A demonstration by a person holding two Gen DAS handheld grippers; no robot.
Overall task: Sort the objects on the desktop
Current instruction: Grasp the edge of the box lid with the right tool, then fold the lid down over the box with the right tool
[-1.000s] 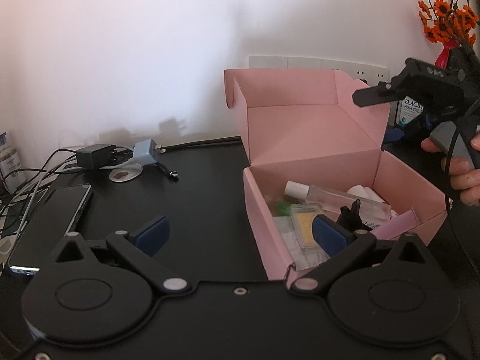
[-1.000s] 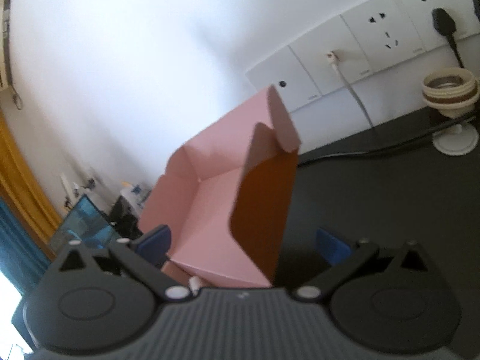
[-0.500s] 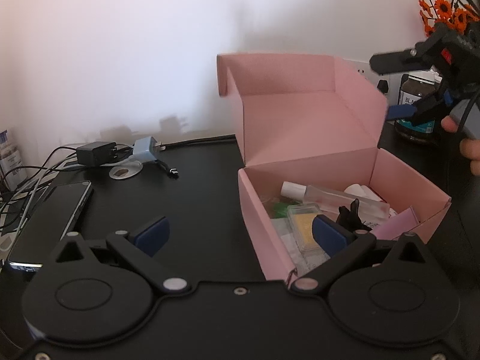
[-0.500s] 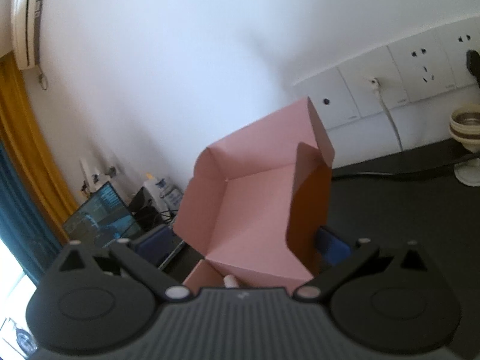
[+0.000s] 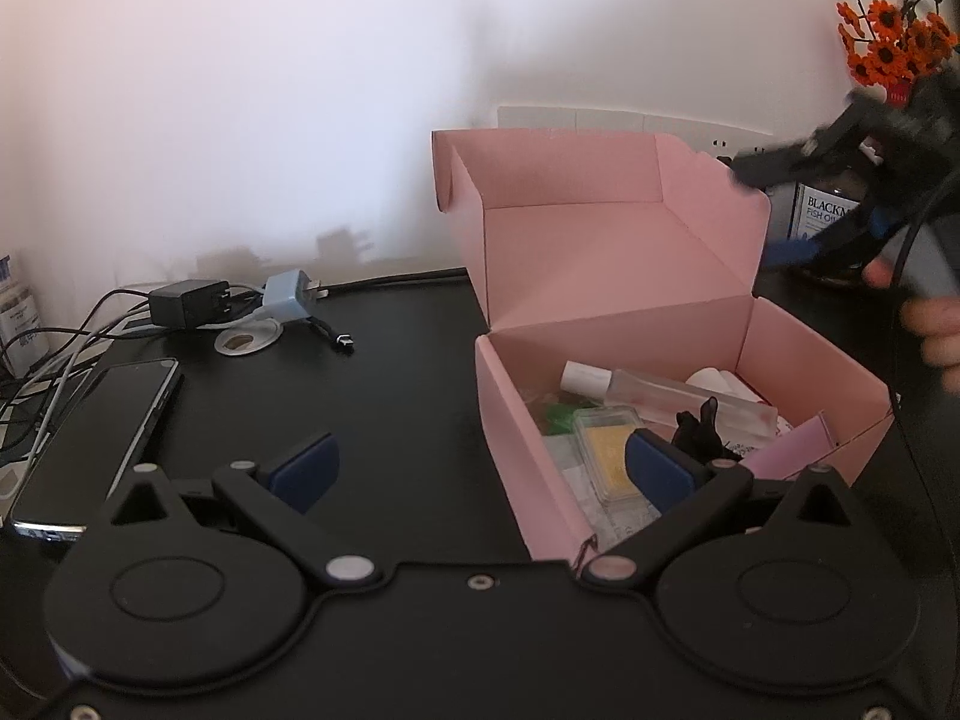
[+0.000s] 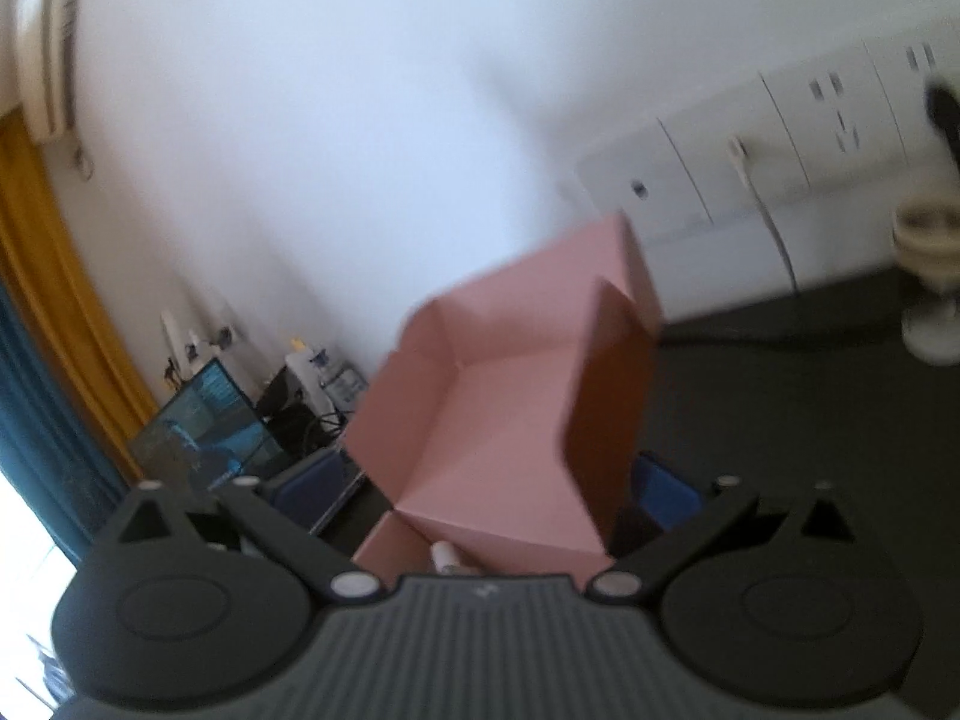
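- Pink card makes up the box (image 5: 606, 276), our landmark: it stands open on the black desk (image 5: 390, 372) with its lid raised toward the wall.
- Inside the box we see a clear bottle with a white cap (image 5: 660, 387), a small clear case with a yellow insert (image 5: 606, 450) and a small black figure (image 5: 699, 429).
- Our left tongs (image 5: 480, 471) are spread wide and grip nothing; one blue pad sits over the desk to the left of the box, the other over the box's near-left corner.
- Our right tongs (image 6: 486, 486) are spread too, one pad on each side of the lid's right side flap; the frame is blurred, so we cannot tell whether a pad touches the card.
- From the left wrist view the right tongs (image 5: 780, 210) show at the box's upper right, held by a hand (image 5: 936, 330).
- Left of the box lie a dark phone (image 5: 102, 438), a black charger (image 5: 186, 303) and a blue-grey plug (image 5: 291, 297).
- Right of the box, a labelled jar (image 5: 825, 213) stands under orange flowers (image 5: 894, 42).
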